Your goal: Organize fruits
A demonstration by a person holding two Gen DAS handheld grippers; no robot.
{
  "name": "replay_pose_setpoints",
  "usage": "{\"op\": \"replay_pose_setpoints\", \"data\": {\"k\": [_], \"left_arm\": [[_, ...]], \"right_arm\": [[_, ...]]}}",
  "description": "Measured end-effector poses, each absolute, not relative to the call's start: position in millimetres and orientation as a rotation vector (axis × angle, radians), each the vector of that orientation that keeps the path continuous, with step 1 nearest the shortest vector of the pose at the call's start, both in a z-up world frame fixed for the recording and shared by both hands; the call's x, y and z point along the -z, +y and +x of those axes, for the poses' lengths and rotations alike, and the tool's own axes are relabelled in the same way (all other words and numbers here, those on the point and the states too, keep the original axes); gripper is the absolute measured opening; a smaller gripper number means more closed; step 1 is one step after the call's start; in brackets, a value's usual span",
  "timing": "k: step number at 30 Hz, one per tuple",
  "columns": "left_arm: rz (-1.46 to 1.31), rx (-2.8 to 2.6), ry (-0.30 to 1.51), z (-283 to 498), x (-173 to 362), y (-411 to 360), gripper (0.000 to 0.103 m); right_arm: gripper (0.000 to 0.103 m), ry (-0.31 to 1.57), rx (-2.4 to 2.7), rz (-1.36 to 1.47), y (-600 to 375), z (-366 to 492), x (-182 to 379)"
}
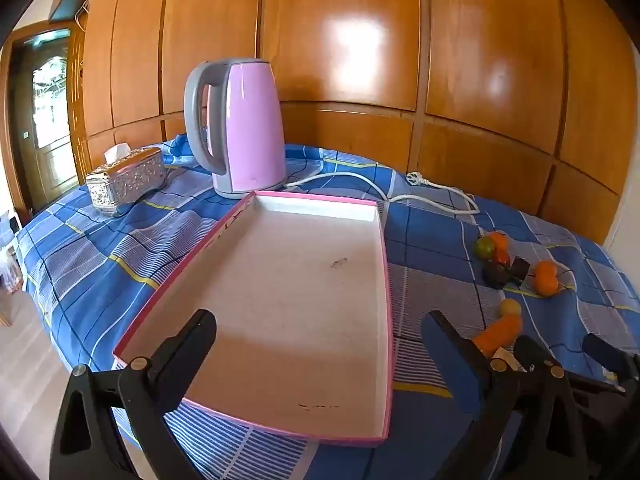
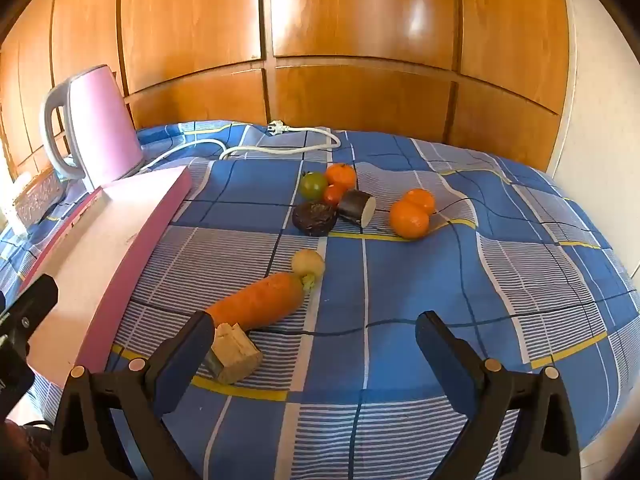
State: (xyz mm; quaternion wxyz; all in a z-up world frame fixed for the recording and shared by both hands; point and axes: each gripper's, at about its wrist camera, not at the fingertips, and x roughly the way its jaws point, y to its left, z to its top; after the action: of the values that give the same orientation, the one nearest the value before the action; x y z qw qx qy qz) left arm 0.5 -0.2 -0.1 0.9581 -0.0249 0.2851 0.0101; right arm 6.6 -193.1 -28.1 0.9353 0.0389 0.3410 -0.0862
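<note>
While the left gripper [image 1: 320, 344] hangs spread over the pink tray [image 1: 384, 240], its base is cut off. The right gripper [image 2: 316, 340] gapes empty, one finger hiding part of the beige chunk [image 2: 238, 354] beside the carrot [image 2: 260, 300].

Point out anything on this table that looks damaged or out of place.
The kettle's cord lies unplugged across the cloth. The tray has smudges and scuffs on its floor. The eggplant piece is cut.

Shallow pink-rimmed tray [image 1: 280, 300], white inside, flat on cloth; right of it carrot [image 2: 256, 304], tan chunk [image 2: 236, 354], oranges [image 2: 410, 218], green tomato [image 2: 313, 184], scattered loose.
</note>
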Motion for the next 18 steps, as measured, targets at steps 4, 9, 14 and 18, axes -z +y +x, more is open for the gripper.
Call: {"op": "replay_pose_setpoints", "data": {"k": [4, 9, 14, 18], "left_arm": [[-0.059, -0.009, 0.580, 1, 0, 1, 0.103], [-0.087, 0.040, 0.574, -4, 5, -5, 0.103], [-0.039, 0.062, 0.549, -8, 4, -15, 0.103], [-0.009, 0.074, 0.538, -12, 5, -22, 0.103]], "right_arm": [[0.102, 0.670, 0.167, 0.077, -191, 6, 27], [0.102, 0.655, 0.166, 0.046, -189, 0, 20], [0.102, 0.659, 0.181, 0.058, -190, 2, 21], [0.102, 0.657, 0.177, 0.056, -189, 1, 23]]}}
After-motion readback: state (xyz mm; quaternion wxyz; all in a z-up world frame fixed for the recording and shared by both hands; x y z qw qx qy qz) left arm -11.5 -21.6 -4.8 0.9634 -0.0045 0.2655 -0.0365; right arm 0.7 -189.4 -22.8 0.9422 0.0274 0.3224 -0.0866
